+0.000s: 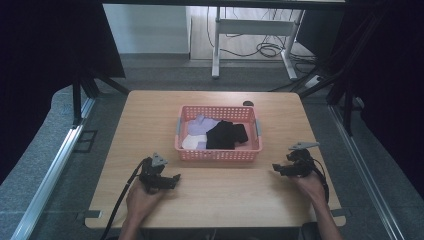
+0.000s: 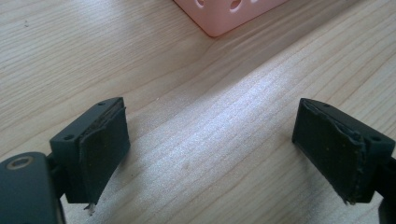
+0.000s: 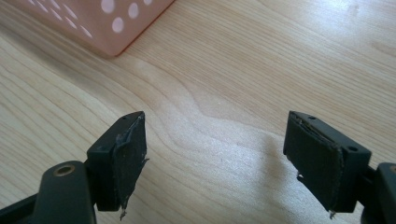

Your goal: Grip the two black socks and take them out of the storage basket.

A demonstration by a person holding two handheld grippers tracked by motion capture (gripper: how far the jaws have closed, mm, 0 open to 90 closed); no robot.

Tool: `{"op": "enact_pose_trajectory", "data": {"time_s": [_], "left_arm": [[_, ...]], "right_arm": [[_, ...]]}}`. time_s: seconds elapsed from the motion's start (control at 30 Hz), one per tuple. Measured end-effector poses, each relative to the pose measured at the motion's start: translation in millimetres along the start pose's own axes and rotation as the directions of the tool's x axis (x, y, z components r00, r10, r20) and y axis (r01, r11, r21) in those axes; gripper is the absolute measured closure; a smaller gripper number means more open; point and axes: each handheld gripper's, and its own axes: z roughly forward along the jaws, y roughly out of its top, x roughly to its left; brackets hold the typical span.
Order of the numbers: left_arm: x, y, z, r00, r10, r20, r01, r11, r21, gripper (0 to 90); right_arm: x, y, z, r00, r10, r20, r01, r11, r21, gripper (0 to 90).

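Observation:
A pink perforated basket stands in the middle of the wooden table. Inside lie a black cloth, a lilac cloth and a white cloth. My left gripper rests near the table's front left, below the basket's left corner, open with nothing between its jaws. My right gripper sits at the front right, just off the basket's right corner, also open and empty. In the left gripper view a basket corner shows ahead of the left gripper. The right gripper view has the basket corner beyond the right gripper.
A small dark round object lies on the table behind the basket. Black curtains and stand legs flank the table on both sides. A white desk frame with cables stands on the floor beyond.

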Motion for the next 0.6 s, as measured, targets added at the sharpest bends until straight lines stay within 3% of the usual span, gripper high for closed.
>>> {"op": "enact_pose_trajectory", "data": {"time_s": [0.6], "left_arm": [[0.3,0.1,0.0,1.0,0.004,0.0,-0.004,1.0,0.0,10.5]], "right_arm": [[4.1,2.1,-0.1,0.9999,-0.007,-0.011,0.007,1.0,-0.002,22.4]]}}
